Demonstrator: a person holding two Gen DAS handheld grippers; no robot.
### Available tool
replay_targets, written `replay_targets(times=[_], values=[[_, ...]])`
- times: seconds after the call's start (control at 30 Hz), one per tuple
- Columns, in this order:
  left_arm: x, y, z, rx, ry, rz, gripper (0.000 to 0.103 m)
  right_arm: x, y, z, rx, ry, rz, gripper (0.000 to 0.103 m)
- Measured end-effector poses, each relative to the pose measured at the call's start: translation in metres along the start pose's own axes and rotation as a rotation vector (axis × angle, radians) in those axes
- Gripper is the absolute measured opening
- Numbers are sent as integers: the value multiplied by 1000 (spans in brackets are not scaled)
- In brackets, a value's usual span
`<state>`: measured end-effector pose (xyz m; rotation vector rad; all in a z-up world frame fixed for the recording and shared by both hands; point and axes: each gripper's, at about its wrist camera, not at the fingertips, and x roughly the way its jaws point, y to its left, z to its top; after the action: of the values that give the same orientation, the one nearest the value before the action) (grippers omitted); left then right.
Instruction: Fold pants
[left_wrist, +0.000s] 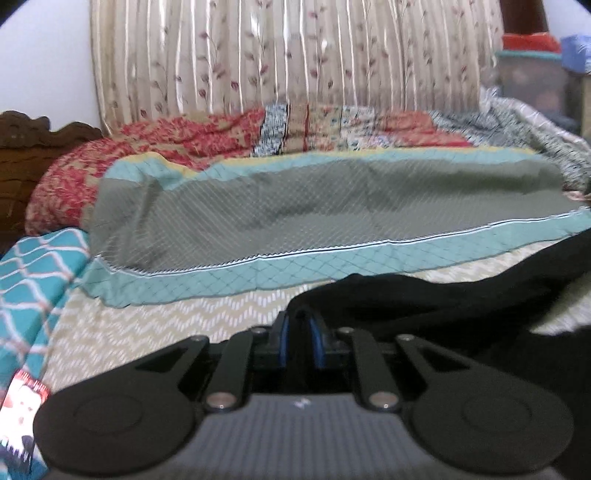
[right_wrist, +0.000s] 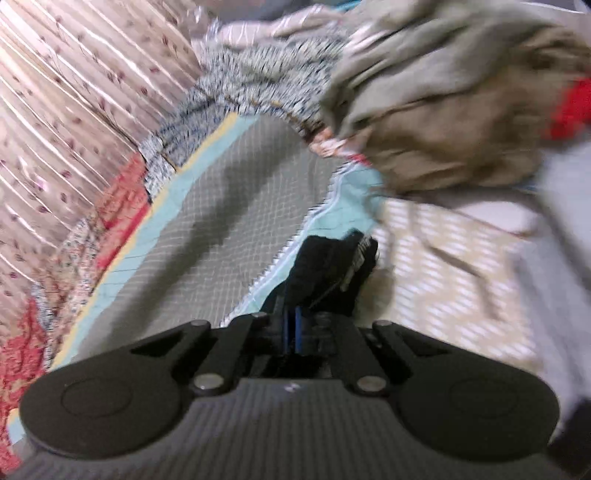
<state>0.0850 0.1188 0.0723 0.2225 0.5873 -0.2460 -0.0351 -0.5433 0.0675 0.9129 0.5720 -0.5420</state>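
The black pants (left_wrist: 443, 295) hang in a dark band across the lower right of the left wrist view, above the beige zigzag bedsheet (left_wrist: 166, 317). My left gripper (left_wrist: 302, 325) is shut on one edge of them, black cloth bunched between its blue pads. In the right wrist view my right gripper (right_wrist: 295, 317) is shut on another part of the pants (right_wrist: 328, 269), a black fold with a small label that sticks up past the fingertips. Both views are blurred. How the rest of the pants lies is hidden.
A grey pillow with a teal border (left_wrist: 314, 206) lies across the bed behind the pants. Behind it are a red patterned quilt (left_wrist: 166, 144) and a flowered curtain (left_wrist: 258, 55). A wooden headboard (left_wrist: 22, 147) stands at the left. A crumpled beige clothes pile (right_wrist: 443, 110) sits at the right.
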Motion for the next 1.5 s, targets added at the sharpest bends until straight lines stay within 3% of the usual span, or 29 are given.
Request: replay_targets(times=[0.17,0.33,0.6,0.67,0.73,0.83,0.97,1.03,1.13,1.23,1.4,1.43,1.5], values=[[-68,-2,-38,-43,-32,-12,12,-79,-65,-28,57,-6,23,6],[-115,-10,-75,-68,-29,-24,12,-132,-121,-62,106,-32,19,6],[-129,-16,-130,-148,88,-32,16,-126,-169,-98,157,-6,-64,6],[-120,-14,-137,-161,162,0,22,-118,-169,-106,157,-4,-89,13],[-123,-7,-139,-217,174,-21,24,-113,-168,-108,182,8,-103,34],[-140,13,-134,-337,121,-60,36,-121,-173,-106,213,-14,-81,40],[-150,46,-123,-535,47,-66,37,-139,-183,-106,267,-63,-59,42],[-144,66,-118,-627,40,-81,41,-149,-182,-108,252,-93,-57,42],[-117,88,-111,-703,93,-66,44,-150,-176,-112,197,-100,-58,42],[-84,99,-105,-713,135,-58,57,-150,-182,-118,185,-81,-49,42],[-14,96,-83,-630,237,-112,59,-135,-171,-132,204,-36,-56,42],[-4,92,-78,-604,251,-108,59,-134,-167,-136,199,-28,-60,42],[9,79,-75,-542,276,-92,33,-131,-161,-139,187,-18,-65,42]])
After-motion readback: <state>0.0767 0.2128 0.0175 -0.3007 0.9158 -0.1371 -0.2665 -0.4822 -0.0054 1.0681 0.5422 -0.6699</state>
